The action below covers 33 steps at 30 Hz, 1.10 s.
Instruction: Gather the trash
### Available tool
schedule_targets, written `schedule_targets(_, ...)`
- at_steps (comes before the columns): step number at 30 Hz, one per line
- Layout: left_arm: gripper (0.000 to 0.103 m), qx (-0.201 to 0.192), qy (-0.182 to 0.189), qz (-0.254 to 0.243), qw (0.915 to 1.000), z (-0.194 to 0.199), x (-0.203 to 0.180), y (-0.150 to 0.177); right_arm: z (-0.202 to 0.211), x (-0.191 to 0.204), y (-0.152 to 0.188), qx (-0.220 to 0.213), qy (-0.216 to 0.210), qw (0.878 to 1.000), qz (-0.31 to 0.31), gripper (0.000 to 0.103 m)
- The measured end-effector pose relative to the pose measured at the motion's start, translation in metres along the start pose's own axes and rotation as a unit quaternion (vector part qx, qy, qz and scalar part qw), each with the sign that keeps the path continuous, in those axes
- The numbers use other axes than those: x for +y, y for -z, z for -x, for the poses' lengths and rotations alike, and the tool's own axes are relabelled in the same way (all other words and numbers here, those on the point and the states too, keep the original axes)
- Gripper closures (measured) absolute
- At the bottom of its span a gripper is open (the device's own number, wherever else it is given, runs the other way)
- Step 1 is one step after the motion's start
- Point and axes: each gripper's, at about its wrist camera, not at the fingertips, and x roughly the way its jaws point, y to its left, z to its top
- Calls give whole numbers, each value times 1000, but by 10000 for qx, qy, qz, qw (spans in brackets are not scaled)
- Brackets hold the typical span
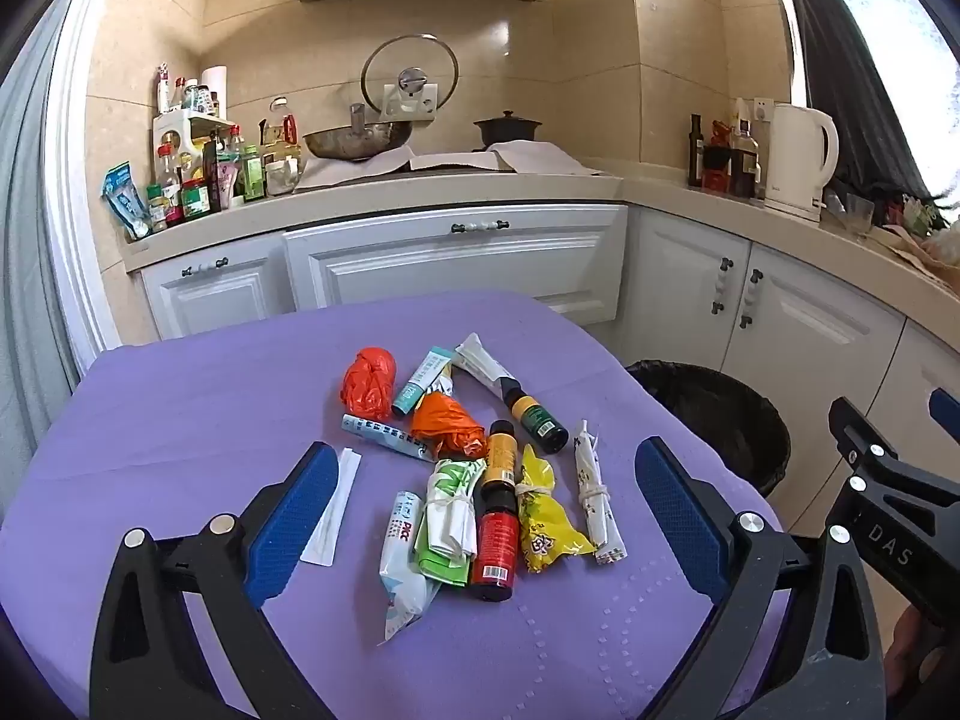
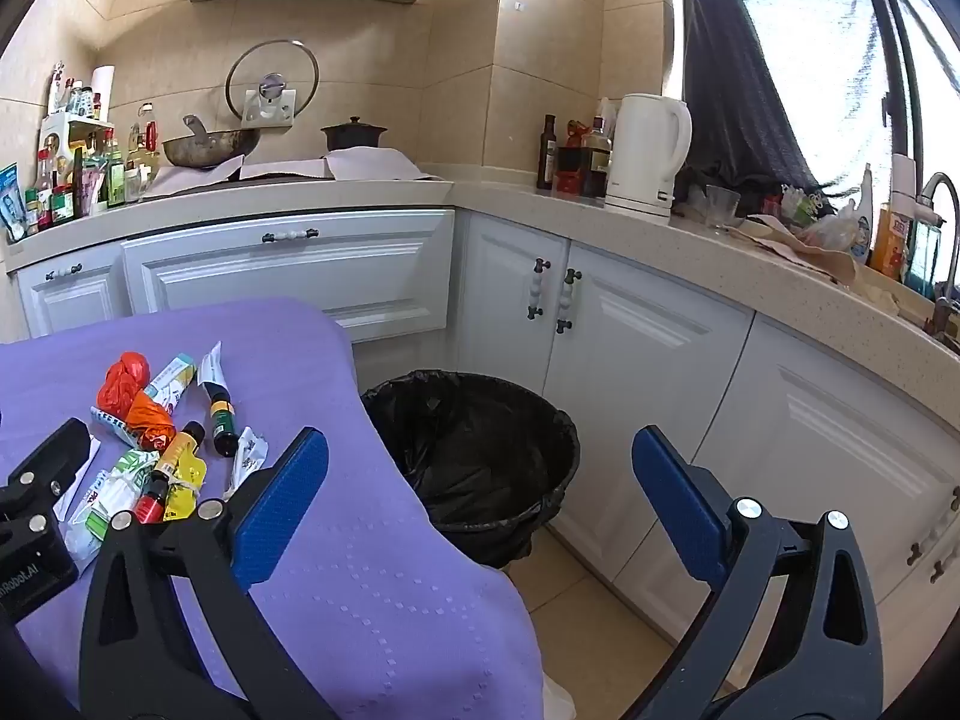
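A pile of trash lies on the purple tablecloth (image 1: 180, 420): two crumpled orange bags (image 1: 369, 381), several small bottles such as a red-labelled one (image 1: 495, 546), a yellow wrapper (image 1: 540, 516), a green-and-white packet (image 1: 450, 516), tubes and a white paper strip (image 1: 333, 507). My left gripper (image 1: 486, 510) hovers open over the near side of the pile, nothing touching its blue pads. My right gripper (image 2: 480, 492) is open and empty, held above the table's right edge and the black-lined trash bin (image 2: 474, 456). The bin (image 1: 714, 420) stands on the floor right of the table.
White kitchen cabinets (image 2: 636, 324) wrap behind and to the right of the bin. The counter holds a wok (image 1: 354, 141), condiment bottles (image 1: 198, 174), a white kettle (image 2: 648, 156) and a sink tap (image 2: 942, 204). Beige floor tiles (image 2: 600, 618) show beside the bin.
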Motion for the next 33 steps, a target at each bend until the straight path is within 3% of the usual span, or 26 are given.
schedule_targets(33,6,-49,-48,37,10000,10,0,-4,2,-4,1,-12,-6,10000,-13,4)
